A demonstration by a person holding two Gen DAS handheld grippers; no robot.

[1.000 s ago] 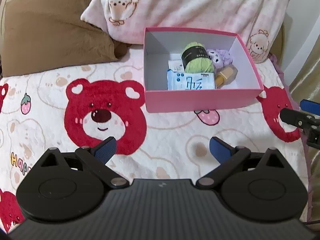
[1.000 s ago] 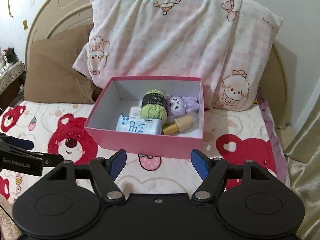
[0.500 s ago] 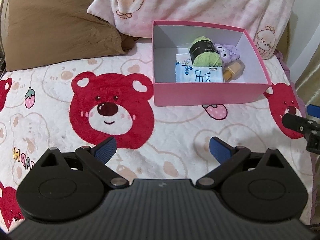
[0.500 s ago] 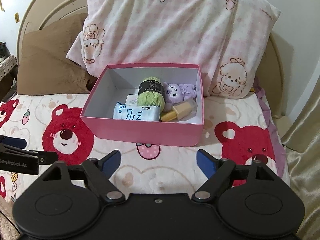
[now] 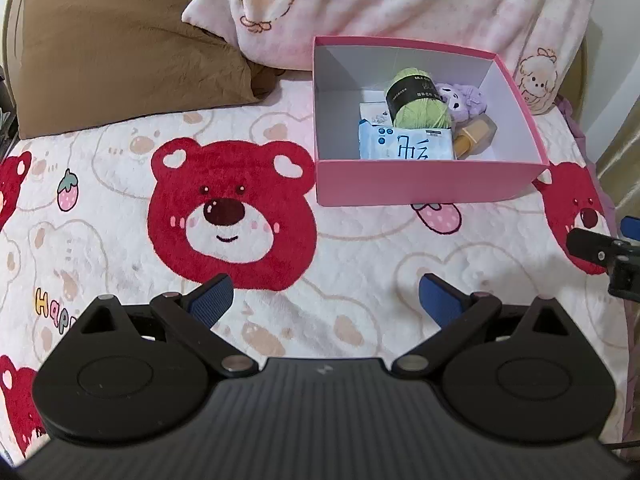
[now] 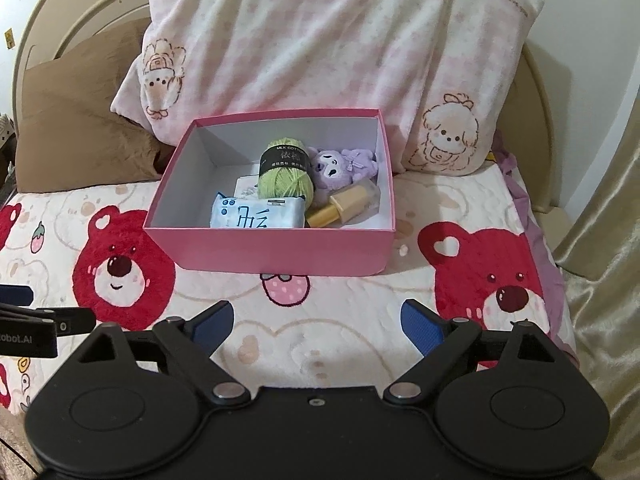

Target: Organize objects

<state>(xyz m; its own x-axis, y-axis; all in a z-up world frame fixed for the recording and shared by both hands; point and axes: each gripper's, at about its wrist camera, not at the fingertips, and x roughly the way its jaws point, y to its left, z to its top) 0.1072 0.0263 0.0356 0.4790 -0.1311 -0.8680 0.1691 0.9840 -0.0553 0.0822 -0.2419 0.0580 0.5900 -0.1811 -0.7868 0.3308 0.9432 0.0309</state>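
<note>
A pink box (image 5: 424,184) (image 6: 276,252) stands on the bed near the pillows. Inside lie a green yarn ball (image 5: 420,100) (image 6: 285,174), a blue tissue pack (image 5: 406,145) (image 6: 258,213), a purple plush toy (image 5: 462,100) (image 6: 340,168), a yellow bottle (image 5: 476,136) (image 6: 346,206) and a white card (image 5: 374,112), mostly covered. My left gripper (image 5: 326,300) is open and empty over the blanket, in front of the box. My right gripper (image 6: 317,322) is open and empty, also in front of the box. Each gripper's tip shows at the edge of the other's view.
A bear-print blanket (image 5: 232,216) (image 6: 488,280) covers the bed. A brown pillow (image 5: 120,44) (image 6: 76,136) and a pink patterned pillow (image 5: 400,4) (image 6: 320,48) lean on the headboard behind the box. A beige curtain (image 6: 600,240) hangs at the bed's right edge.
Both grippers have pulled back and risen from the box, which now looks smaller and farther. Both stayed open and empty. The box's contents have not moved.
</note>
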